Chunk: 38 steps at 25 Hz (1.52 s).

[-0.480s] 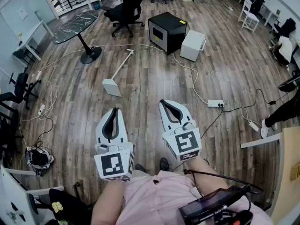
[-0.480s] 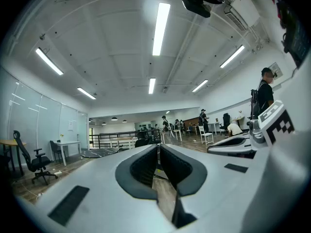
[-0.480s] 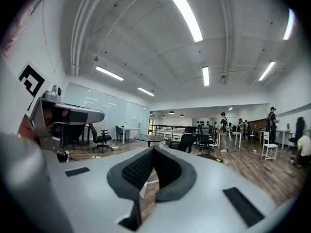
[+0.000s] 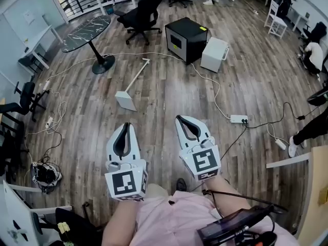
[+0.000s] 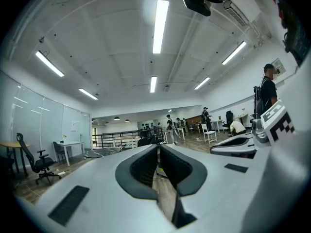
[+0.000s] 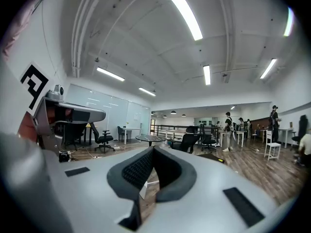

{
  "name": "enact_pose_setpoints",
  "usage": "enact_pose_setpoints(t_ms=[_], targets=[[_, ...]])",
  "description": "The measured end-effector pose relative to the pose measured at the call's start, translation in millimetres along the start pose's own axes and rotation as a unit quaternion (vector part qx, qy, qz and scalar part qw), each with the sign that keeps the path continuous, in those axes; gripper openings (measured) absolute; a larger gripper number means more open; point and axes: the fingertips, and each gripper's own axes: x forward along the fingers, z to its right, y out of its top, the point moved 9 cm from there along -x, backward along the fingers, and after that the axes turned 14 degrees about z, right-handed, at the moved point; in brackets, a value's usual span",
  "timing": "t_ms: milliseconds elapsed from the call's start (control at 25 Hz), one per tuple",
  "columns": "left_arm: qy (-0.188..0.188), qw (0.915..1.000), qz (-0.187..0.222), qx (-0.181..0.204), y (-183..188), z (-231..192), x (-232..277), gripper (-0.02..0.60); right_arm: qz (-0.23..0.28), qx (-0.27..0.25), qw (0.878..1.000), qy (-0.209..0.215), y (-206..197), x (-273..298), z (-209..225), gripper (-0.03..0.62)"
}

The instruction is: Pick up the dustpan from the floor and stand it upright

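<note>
Hardly moved, left tongs (image 4: 126, 125) and right tongs (image 4: 179, 118) (clenched) overhang wood floor (image 4: 171, 94), dustpan (image 4: 125, 100) ahead.

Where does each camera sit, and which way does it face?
Head view: on the head, steeply down at the floor and dustpan; left gripper, right gripper, pink shirt show.
Left gripper view: on that gripper, level across the office, along its shut jaws.
Right gripper view: likewise, shut jaws, toward the round table.
Shared: head and right gripper views both show that table.
</note>
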Motion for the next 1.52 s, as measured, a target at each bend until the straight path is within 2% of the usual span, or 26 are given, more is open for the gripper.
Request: enact_pose_setpoints(t_ms=[440,840,960,1000,1040,1080,1120,1320,1520], targets=[[0.011,0.9999,-0.012,-0.004,-17.2,-14.3,32.5,0.026,-0.003,0.005,1.0,0.006,-11.7,33.0,16.8,0.0],[0.01,0.9995,-0.023,-0.019,-69.2,-68.3,127.2,0.026,-0.028,0.006,1.0,0.006,-50.7,130.3,47.4,0.002],[-0.001,0.9993,-0.019,-0.03,-85.5,-90.4,166.7,0.028,-0.032,0.003,0.999,0.003,-60.7,173.6,60.0,0.002],[-0.008,0.9992,-0.018,-0.034,-90.3,-97.7,180.2,0.033,-0.035,0.003,0.999,0.001,-62.8,188.5,63.7,0.002],[-0.015,0.999,-0.016,-0.038,-94.7,-104.6,193.5,0.079,-0.036,0.003,0.999,-0.002,-64.5,203.0,67.2,0.002],[-0.021,0.9988,-0.014,-0.041,-98.6,-111.3,206.4,0.172,-0.034,0.001,0.999,-0.003,-66.0,217.1,70.9,0.002],[-0.024,0.9987,-0.01,-0.043,-102.0,-118.1,219.1,0.19,-0.031,-0.002,0.999,-0.005,-67.3,231.3,74.8,0.002],[-0.03,0.9985,0.002,-0.045,-117.5,-152.1,276.8,0.189,-0.026,-0.013,1.0,-0.012,-68.8,298.7,91.6,0.002],[-0.036,0.9985,0.013,-0.039,-122.3,-173.8,320.0,0.19,-0.01,-0.024,0.999,-0.028,-60.6,339.8,110.2,0.001]])
